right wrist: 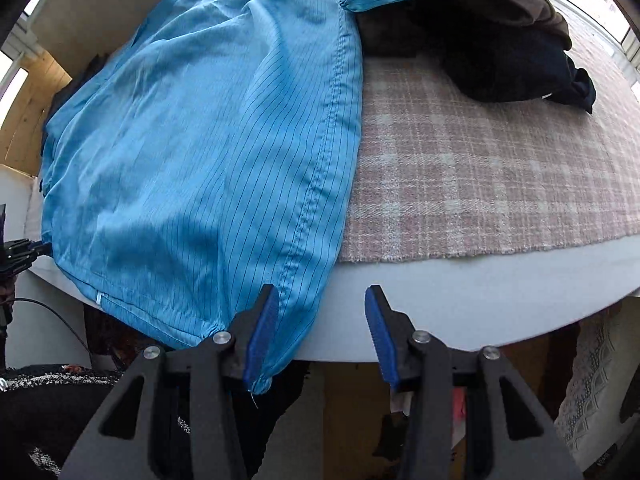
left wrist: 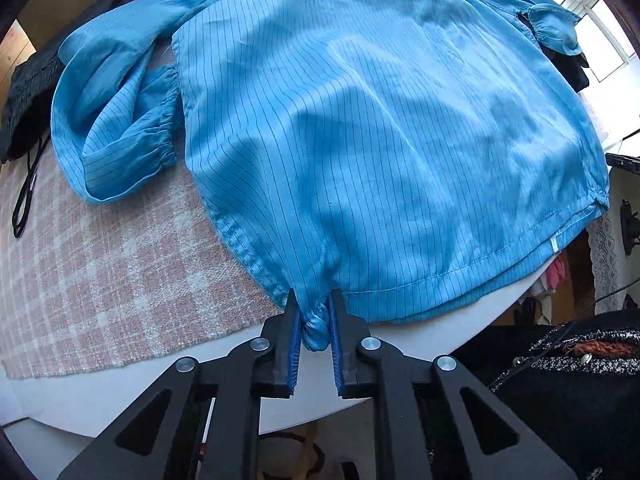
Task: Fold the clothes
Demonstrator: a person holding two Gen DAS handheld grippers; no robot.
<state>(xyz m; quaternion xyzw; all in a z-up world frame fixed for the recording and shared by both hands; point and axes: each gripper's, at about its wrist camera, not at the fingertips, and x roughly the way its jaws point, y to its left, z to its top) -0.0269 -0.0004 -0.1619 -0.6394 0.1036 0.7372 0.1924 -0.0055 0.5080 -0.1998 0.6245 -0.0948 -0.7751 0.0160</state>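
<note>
Two grippers at the near hem. Left gripper (left wrist: 314, 332) clamped on a bunched hem corner of the blue striped garment (left wrist: 380, 120), which lies spread over the plaid cloth (left wrist: 100, 280) on the white table (right wrist: 480, 292), its length running away from both. Right gripper (right wrist: 322, 320) spread wide, the other corner draped against its left finger, seemingly ungripped.

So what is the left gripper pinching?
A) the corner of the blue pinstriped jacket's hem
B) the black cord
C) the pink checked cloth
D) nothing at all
A: the left gripper has its blue pads shut on a bunched corner of the blue pinstriped jacket at the hem, by the white table's edge.
</note>
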